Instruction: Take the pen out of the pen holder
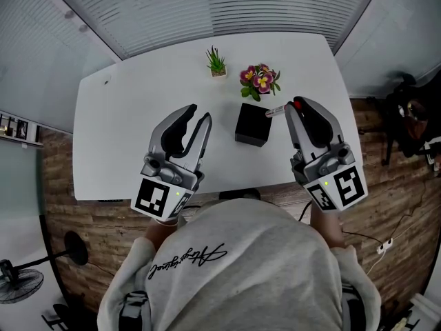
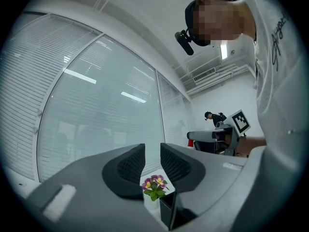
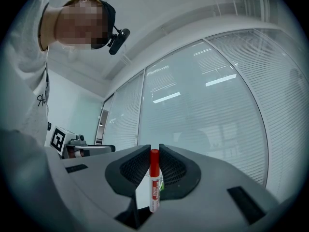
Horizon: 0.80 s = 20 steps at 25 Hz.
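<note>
Right gripper view shows the right fingers (image 3: pixel 171 168) clamped on the red-capped pen (image 3: pixel 154 182), which stands upright between them. Head view places the pen just beside the black holder (image 1: pixel 251 125), at its right corner, over the white surface (image 1: pixel 138 116). Left of the holder, the left fingers (image 2: pixel 130 166) stand a narrow gap apart, nothing between them.

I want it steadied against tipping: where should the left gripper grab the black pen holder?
Probably clamp the pen holder across opposite flat walls near its rim, coming from the left gripper side: it stands upright, square, with flowers behind.
</note>
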Each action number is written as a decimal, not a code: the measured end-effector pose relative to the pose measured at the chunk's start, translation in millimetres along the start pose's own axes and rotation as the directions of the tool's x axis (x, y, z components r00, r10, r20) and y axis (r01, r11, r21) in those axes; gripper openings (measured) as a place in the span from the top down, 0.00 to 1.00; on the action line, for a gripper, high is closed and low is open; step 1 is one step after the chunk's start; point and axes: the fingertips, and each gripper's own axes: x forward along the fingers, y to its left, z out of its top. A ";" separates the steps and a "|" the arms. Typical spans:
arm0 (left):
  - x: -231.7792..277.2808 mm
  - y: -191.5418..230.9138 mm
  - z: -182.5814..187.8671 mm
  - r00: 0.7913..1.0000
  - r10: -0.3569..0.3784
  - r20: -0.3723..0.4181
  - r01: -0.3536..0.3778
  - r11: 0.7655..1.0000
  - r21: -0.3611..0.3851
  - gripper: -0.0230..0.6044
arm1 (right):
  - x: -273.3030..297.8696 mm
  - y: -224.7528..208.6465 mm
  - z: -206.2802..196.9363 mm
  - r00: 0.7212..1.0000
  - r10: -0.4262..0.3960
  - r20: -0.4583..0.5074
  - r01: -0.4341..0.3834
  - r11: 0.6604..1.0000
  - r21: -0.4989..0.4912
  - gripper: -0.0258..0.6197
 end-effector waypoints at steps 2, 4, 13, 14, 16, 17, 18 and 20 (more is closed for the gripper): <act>-1.0 -0.3 1.2 1.000 0.002 0.004 -0.002 1.000 0.003 0.86 | -0.7 1.1 1.1 1.000 0.002 0.001 -0.002 1.000 -0.002 0.88; -1.9 0.0 1.1 1.000 0.003 0.003 -0.003 1.000 0.003 0.88 | -1.0 1.8 1.8 1.000 0.003 0.004 -0.003 1.000 -0.001 0.88; -5.4 -0.2 3.3 1.000 0.017 0.001 -0.017 1.000 0.005 0.96 | -3.1 5.0 3.4 1.000 0.008 0.007 -0.008 1.000 -0.001 0.88; -5.7 -0.4 2.7 1.000 0.017 -0.001 -0.017 1.000 0.005 0.96 | -3.5 5.2 3.6 1.000 0.008 0.008 -0.008 1.000 -0.001 0.88; -6.2 -1.0 1.2 1.000 0.017 -0.009 -0.017 1.000 0.005 0.96 | -4.4 5.6 4.1 1.000 0.007 0.011 -0.007 1.000 -0.002 0.88; -6.4 -1.4 0.9 1.000 0.017 -0.012 -0.017 1.000 0.005 0.96 | -4.8 5.9 4.5 1.000 0.007 0.013 -0.007 1.000 -0.002 0.88; -6.8 -1.8 0.9 1.000 0.016 -0.013 -0.016 1.000 0.004 0.96 | -5.2 6.3 5.0 1.000 0.007 0.014 -0.007 1.000 -0.003 0.88; -7.5 -2.0 1.5 1.000 0.016 -0.013 -0.016 1.000 0.003 0.96 | -5.7 7.2 5.4 1.000 0.008 0.013 -0.008 1.000 -0.003 0.88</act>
